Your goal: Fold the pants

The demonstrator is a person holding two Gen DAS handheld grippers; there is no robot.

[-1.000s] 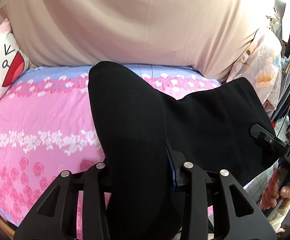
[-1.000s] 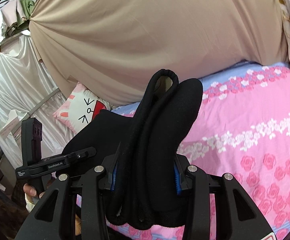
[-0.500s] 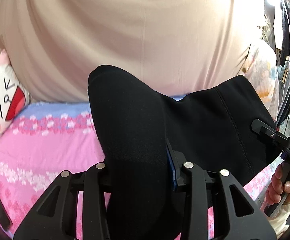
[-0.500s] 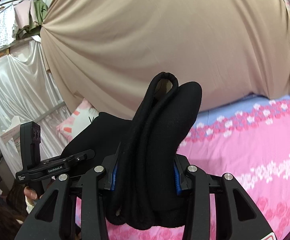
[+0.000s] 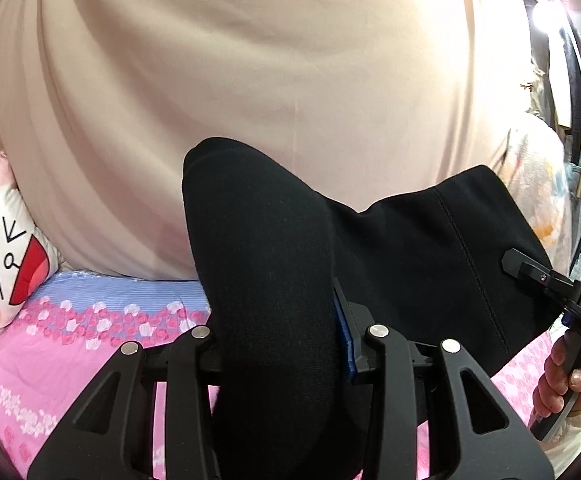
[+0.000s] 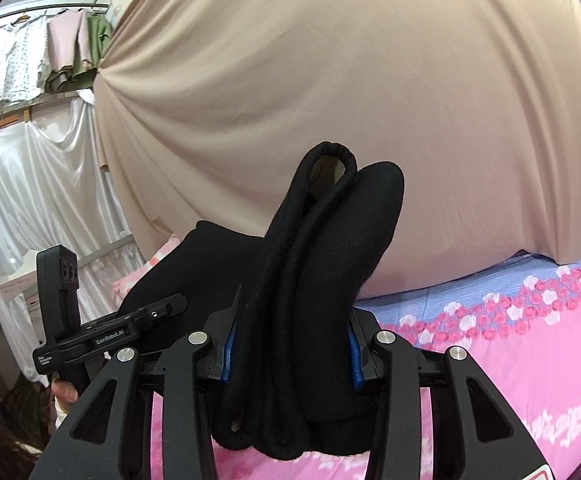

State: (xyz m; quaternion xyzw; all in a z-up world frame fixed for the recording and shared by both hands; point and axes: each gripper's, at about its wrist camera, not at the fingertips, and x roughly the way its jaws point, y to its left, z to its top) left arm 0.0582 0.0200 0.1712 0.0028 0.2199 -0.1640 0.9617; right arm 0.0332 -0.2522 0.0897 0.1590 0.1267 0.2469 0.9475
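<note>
Clearly, the folding is under way but not finished. The black pants [image 5: 430,264] are off the bed, strung between the two grippers above the pink flowered bedsheet [image 5: 50,352]. The left gripper [image 5: 278,344] is clamped on a thick bunch of the cloth, which rises as a rounded hump between its jaws. The right gripper [image 6: 290,356] is likewise closed on a bundle; there several layers show, among them a rolled hem or band that loops at the top. Each wrist view shows the other gripper at the far end of the cloth with a hand [image 5: 566,380] on its handle, so the garment hangs as a short span between them, not at full length.

Judging by the layers in the right gripper's bundle, at least one fold seems made already, probably the legs brought together or the length doubled; how the lower part hangs cannot be seen. What is left, as far as can be judged: lay the cloth down flat on the bed, make any last fold, smooth it and let go. A beige curtain [image 6: 330,100] hangs behind, and a cartoon pillow [image 5: 2,256] sits at the head of the bed.
</note>
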